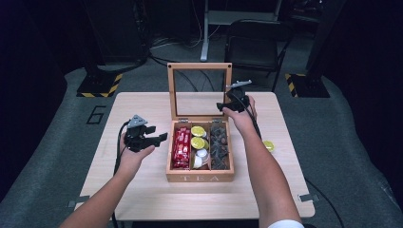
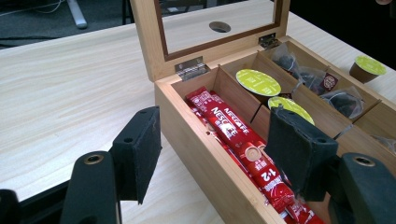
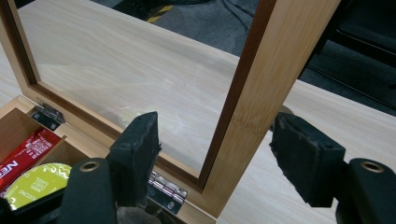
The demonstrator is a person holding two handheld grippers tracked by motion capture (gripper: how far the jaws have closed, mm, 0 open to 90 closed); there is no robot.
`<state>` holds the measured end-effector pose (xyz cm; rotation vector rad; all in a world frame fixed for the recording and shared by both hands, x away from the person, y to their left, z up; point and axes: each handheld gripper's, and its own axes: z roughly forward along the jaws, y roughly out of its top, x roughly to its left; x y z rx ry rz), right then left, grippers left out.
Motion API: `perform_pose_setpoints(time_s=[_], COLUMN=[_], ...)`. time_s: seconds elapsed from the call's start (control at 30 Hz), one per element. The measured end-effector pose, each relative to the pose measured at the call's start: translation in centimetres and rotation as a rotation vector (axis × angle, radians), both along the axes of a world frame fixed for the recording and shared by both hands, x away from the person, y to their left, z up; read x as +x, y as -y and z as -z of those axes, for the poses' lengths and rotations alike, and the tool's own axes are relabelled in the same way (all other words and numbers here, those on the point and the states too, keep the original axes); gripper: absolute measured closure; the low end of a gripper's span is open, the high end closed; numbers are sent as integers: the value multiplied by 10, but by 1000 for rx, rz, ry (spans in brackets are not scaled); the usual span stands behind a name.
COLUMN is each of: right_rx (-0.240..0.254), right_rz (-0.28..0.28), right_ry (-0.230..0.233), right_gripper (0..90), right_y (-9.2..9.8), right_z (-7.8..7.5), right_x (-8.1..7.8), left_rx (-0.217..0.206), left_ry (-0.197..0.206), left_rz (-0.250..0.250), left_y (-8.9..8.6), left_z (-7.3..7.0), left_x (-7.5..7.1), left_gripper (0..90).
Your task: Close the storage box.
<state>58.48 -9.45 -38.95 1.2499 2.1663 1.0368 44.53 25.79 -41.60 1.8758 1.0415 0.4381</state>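
Observation:
An open wooden tea box [image 1: 199, 178] stands mid-table, its glass-paned lid [image 1: 199, 66] upright. Inside lie red Nescafé sticks [image 1: 181, 148], green-topped capsules [image 1: 197, 137] and dark tea bags [image 1: 219, 145]. My left gripper [image 1: 159, 137] hovers at the box's left side. In the left gripper view this gripper [image 2: 215, 144] is open and straddles the box's left wall [image 2: 187, 130], with one pad outside and the other over the sticks [image 2: 229, 126]. My right gripper [image 1: 223, 105] is at the lid's right edge. In its own view the right gripper [image 3: 217, 149] stands open around the lid's side rail [image 3: 261, 70], and the left pad [image 3: 140, 154] is clear of the wood.
One loose green capsule [image 1: 269, 145] sits on the table [image 1: 142, 190] right of the box, beside my right forearm. A black chair [image 1: 252, 42] and stand bases with striped tape [image 1: 100, 88] are on the floor behind the table.

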Motion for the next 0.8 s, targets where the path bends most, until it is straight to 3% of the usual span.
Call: perform_pose_setpoints(time_s=[0.53, 0.8], right_rx=[14, -3], right_rz=[-14, 15], right_ry=[3, 8], right_gripper=[344, 441], right_y=[0, 0], right_z=[4, 3], right_x=[6, 6], left_rx=[8, 9], left_ry=[-8, -10], left_rz=[5, 6], left_y=[0, 0], left_z=[1, 0], left_x=[-1, -1], left_gripper=[354, 354])
